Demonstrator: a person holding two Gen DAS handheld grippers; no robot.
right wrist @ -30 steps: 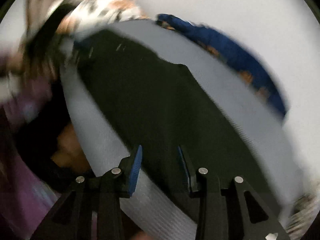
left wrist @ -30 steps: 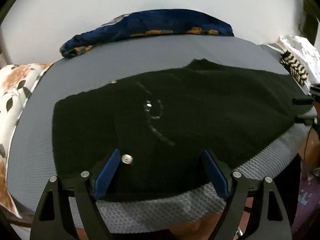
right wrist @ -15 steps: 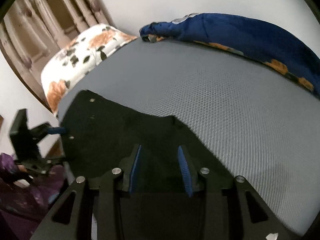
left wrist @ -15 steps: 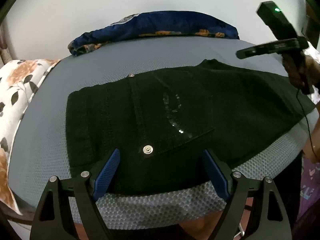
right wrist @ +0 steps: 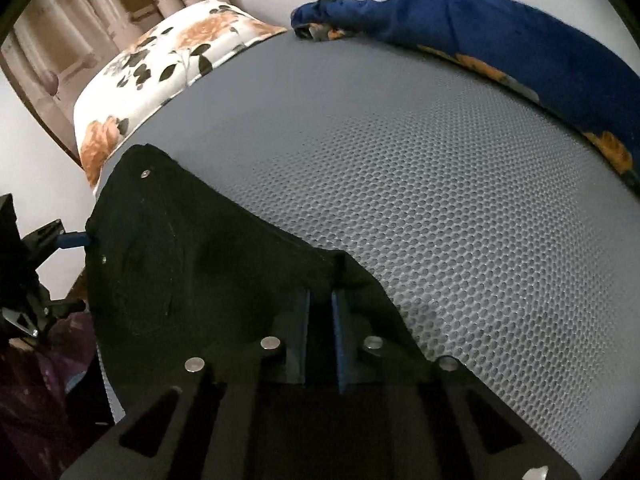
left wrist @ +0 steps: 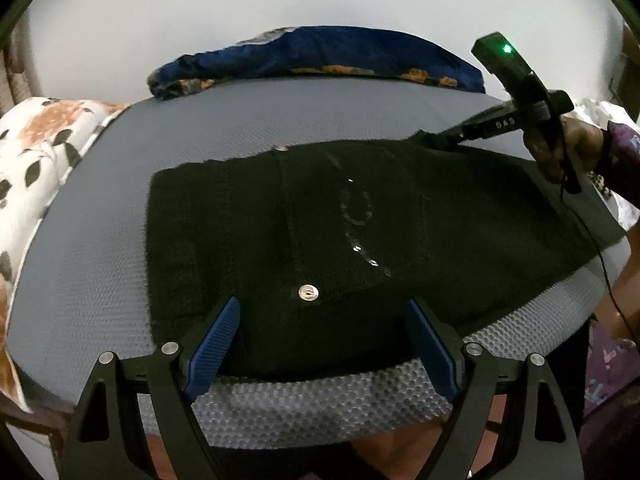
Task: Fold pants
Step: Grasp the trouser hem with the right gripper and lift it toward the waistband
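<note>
On the grey mesh pad (left wrist: 360, 120), black pants (left wrist: 360, 232) flat, left claw (left wrist: 320, 344) spread wide, right claw (right wrist: 320, 312) pinching their edge.

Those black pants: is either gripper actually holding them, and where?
The right gripper is shut on the far edge of the pants, near the crotch. The left gripper is open, holding nothing.

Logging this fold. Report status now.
Left tongs open over the near waistband. Right tongs shut on the black pants at the far crotch edge. Pants flat on grey mat; path clear.
</note>
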